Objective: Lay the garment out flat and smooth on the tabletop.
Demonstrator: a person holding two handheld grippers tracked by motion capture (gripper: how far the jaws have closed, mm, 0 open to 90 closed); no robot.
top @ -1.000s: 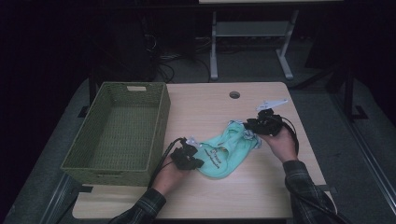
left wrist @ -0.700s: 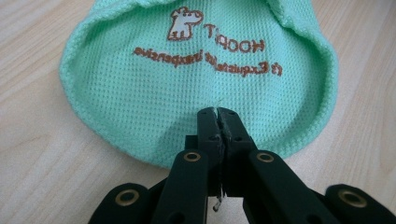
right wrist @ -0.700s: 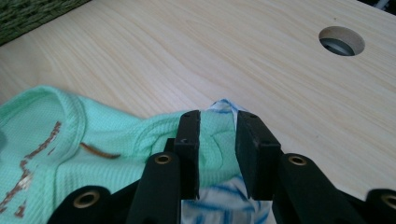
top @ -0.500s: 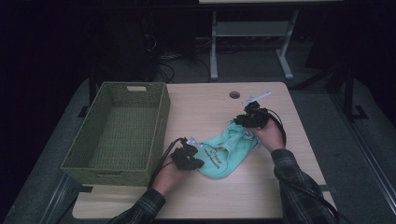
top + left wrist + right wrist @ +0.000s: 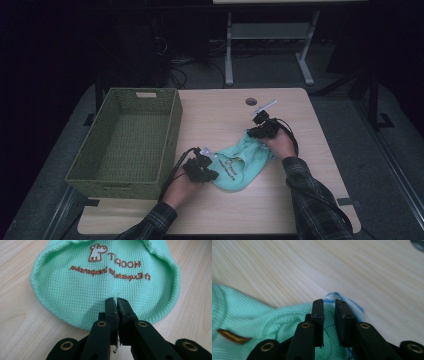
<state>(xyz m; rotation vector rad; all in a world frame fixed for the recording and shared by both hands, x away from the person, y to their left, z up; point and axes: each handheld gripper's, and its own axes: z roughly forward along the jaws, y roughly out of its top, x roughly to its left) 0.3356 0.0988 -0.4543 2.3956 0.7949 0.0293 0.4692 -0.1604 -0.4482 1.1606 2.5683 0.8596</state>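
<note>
Presently: mint garment (image 5: 239, 167), frame centre on surface (image 5: 300, 200); left tool (image 5: 116, 302) clamped on hem, right tool (image 5: 329, 305) clamped on blue-edged fold.

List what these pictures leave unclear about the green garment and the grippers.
- Garment shape: bunched in the high view; cut off by the top edge in the left gripper view.
- Brown label: blurred in the right gripper view, unreadable.
- Right hand-held gripper: its jaws straddle cloth, but whether they clamp it is unclear.
</note>
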